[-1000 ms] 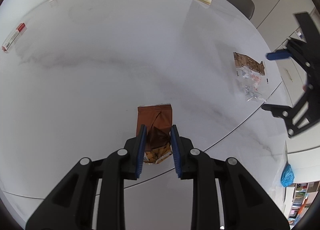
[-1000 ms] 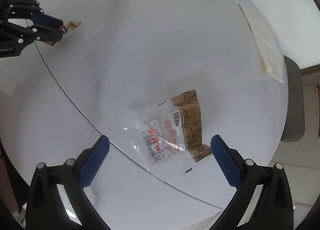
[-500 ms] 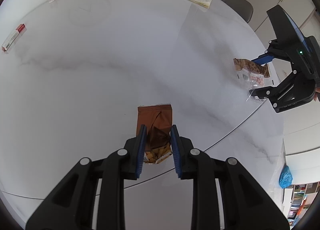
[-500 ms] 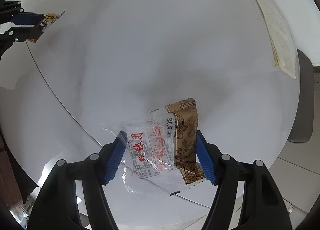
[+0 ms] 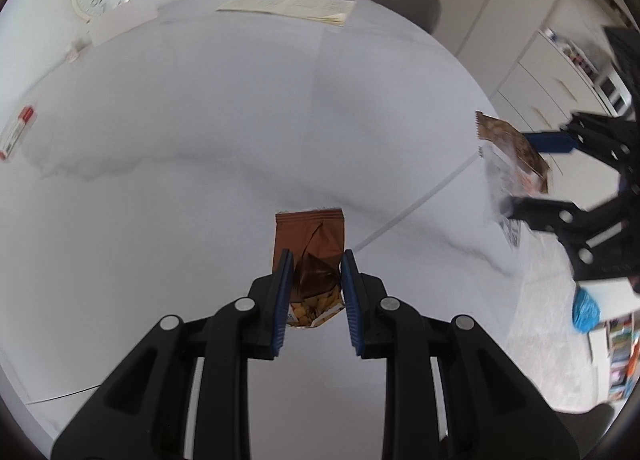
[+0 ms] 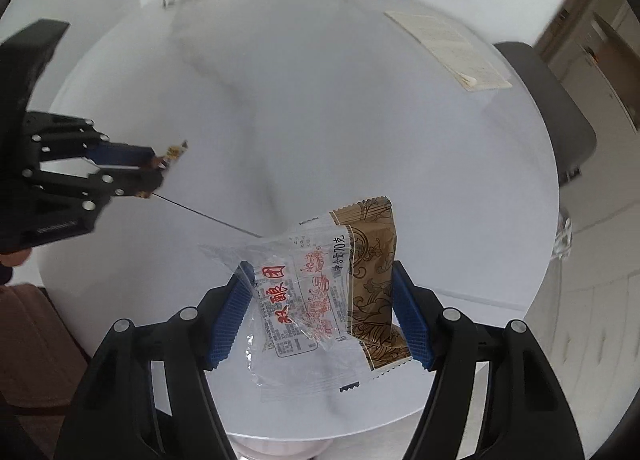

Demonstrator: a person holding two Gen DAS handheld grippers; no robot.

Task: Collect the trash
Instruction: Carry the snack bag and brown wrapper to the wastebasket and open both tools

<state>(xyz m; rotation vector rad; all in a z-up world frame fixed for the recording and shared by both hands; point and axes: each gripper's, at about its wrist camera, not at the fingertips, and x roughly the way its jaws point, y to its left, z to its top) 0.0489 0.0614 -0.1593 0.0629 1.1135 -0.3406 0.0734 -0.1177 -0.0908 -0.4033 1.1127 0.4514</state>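
Left wrist view: your left gripper (image 5: 314,292) is clenched on the brown snack wrapper (image 5: 310,248), pinching only its lower, torn end, while most of the packet juts out past the pads over the white marble table (image 5: 200,140). With so little foil between the pads, a quick swing could let it slide out or shake loose whatever is left inside. On the far side of the table from this wrapper lie a paper sheet (image 5: 288,4) and a small red-capped tube (image 5: 18,128), both well apart from it, so the surface around it is bare; the table's curved rim runs close on the right, with open floor beyond. Right wrist view: your right gripper (image 6: 320,312) is grasping the clear-and-gold food wrapper (image 6: 320,296) across its width, lifted off the table. The film is crumpled and slippery, and its loose tail hangs below the pads near the table's near edge, where it could snag or catch air and peel free. No bin shows in either view, so I cannot tell which way you must carry; the left gripper (image 6: 156,168) holds well clear of this wrapper across the table.
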